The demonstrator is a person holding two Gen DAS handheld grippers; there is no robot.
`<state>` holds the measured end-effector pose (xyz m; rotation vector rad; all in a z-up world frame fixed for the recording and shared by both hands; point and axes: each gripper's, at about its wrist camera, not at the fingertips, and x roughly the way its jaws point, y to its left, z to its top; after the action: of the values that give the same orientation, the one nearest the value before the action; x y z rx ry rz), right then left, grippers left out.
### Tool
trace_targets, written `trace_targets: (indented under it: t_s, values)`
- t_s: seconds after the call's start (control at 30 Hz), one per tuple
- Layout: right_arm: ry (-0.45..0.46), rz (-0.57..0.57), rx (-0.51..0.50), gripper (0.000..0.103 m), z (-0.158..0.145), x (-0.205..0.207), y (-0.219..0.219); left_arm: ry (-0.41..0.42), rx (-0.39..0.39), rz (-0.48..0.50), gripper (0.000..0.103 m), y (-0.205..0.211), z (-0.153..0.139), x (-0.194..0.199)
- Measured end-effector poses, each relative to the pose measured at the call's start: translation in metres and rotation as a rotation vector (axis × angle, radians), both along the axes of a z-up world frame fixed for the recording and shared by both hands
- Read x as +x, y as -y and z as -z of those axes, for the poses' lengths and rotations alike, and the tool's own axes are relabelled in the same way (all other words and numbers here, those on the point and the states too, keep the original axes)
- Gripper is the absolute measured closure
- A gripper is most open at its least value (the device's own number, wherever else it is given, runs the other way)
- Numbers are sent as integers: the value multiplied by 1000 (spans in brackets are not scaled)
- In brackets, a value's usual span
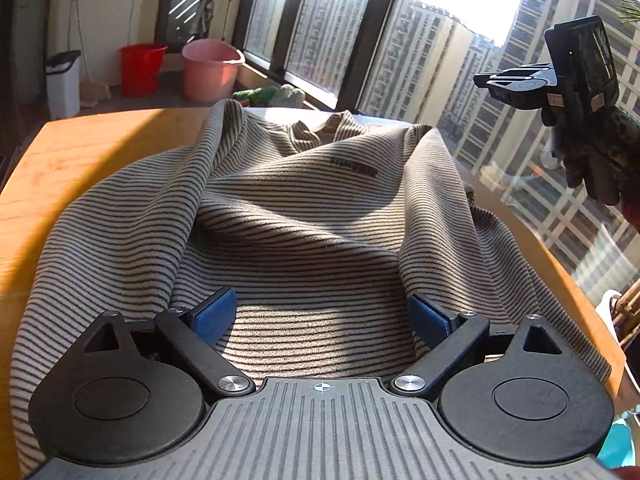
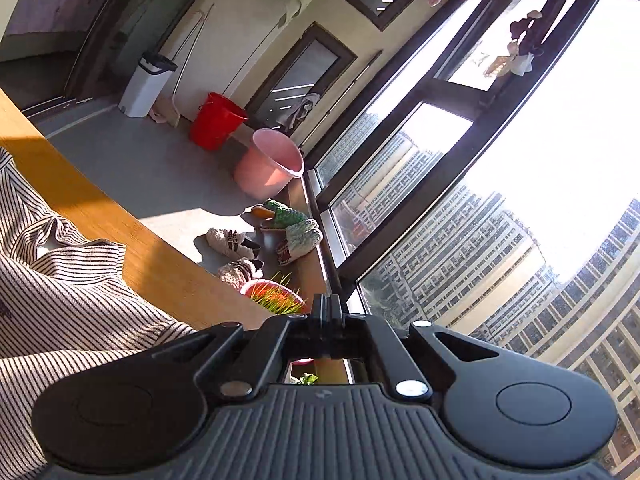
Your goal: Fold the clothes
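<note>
Left gripper [image 1: 322, 316] fingers [image 1: 214, 314] spread wide, released, poised over the near hem of the striped sweater [image 1: 304, 216], pads not pressing. Right gripper [image 2: 329, 307] clenched on nothing, lifted clear beside the window. Sweater spread rumpled across the wooden counter [image 1: 80, 160], collar at the far edge. Probably soft, light, limp knit: likely to sag and bunch, so best pinched at hem corners or shoulder seams. Small dark chest label [image 1: 354, 167] too blurred to read.
</note>
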<state>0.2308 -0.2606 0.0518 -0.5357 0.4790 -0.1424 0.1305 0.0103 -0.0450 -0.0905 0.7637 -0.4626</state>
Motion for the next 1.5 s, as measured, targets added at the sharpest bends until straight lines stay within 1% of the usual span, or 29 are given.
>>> trace_targets:
  t_s: [0.13, 0.2, 0.3, 0.33, 0.4, 0.43, 0.5, 0.57, 0.63, 0.67, 0.7, 0.73, 0.77, 0.8, 0.87, 0.9, 0.93, 1.03, 1.07, 1.13, 1.17, 1.2, 1.27, 1.33, 1.37, 1.4, 1.43, 1.47, 1.5]
  values:
    - [-60, -74, 321, 101, 2, -18, 26, -34, 26, -9, 7, -2, -13, -3]
    - [-97, -136, 474, 95, 6, -27, 31, -19, -35, 36, 7, -6, -29, -4]
    - [-152, -221, 680, 81, 18, -39, 29, 146, -21, 26, 7, -3, -64, 6]
    - [-177, -258, 746, 77, 26, -42, 27, 196, 8, 8, 7, 0, -73, 14]
    - [-210, -296, 781, 69, 38, -46, 19, 235, 88, -22, 6, 7, -77, 41]
    - [-216, -306, 769, 64, 42, -49, 13, 242, 142, -36, 6, 13, -75, 60]
    - [-217, -312, 743, 62, 49, -49, 8, 255, 249, -65, 7, 24, -72, 97]
    - [-208, -319, 760, 61, 51, -51, 6, 206, 292, -68, 8, 30, -59, 129]
    - [-209, -348, 783, 53, 54, -53, 5, 138, 295, -36, 25, 35, -46, 152]
    - [-213, -370, 792, 51, 55, -54, 4, 122, 310, -25, 51, 38, -41, 159]
    - [-218, -393, 801, 47, 56, -56, 3, 109, 328, -16, 62, 42, -36, 165]
    - [-229, -414, 784, 45, 59, -57, -2, 123, 354, -19, 68, 44, -35, 169]
    - [-243, -432, 753, 45, 62, -59, -7, 143, 382, -25, 87, 46, -34, 171]
    - [-259, -437, 716, 45, 67, -60, -12, 157, 400, -34, 88, 45, -34, 174]
    - [-284, -438, 648, 44, 76, -62, -22, 175, 393, -72, 88, 31, -42, 187]
    - [-284, -438, 643, 44, 77, -62, -23, 203, 421, -125, 103, 22, -46, 194]
    - [-283, -439, 641, 43, 77, -63, -23, 237, 457, -185, 102, 12, -50, 201]
    - [-281, -440, 636, 42, 77, -65, -24, 213, 422, -315, 102, -27, -57, 218]
    - [-281, -439, 642, 42, 77, -65, -23, 202, 407, -357, 99, -40, -60, 223]
    - [-280, -438, 644, 42, 77, -66, -25, 132, 238, -339, 82, -67, -69, 215]
    - [-279, -436, 641, 42, 76, -65, -26, 118, 192, -316, 60, -70, -70, 207]
    - [-279, -434, 637, 41, 76, -63, -27, 110, 158, -290, 50, -72, -70, 198]
    - [-278, -423, 625, 41, 75, -61, -31, 90, 122, -204, 31, -62, -66, 185]
    - [-278, -416, 611, 38, 75, -60, -37, 63, 103, -120, 18, -47, -57, 178]
    - [-277, -412, 605, 37, 75, -59, -40, 52, 122, -86, 16, -35, -50, 176]
    - [-277, -412, 586, 35, 76, -60, -43, 50, 163, -68, 17, -24, -41, 175]
    - [-276, -410, 578, 34, 76, -61, -44, 49, 210, -60, 22, -15, -33, 174]
    - [-275, -408, 572, 34, 76, -63, -45, 48, 257, -53, 62, -6, -25, 172]
    - [-274, -406, 566, 34, 76, -64, -46, 44, 270, -34, 80, -2, -20, 169]
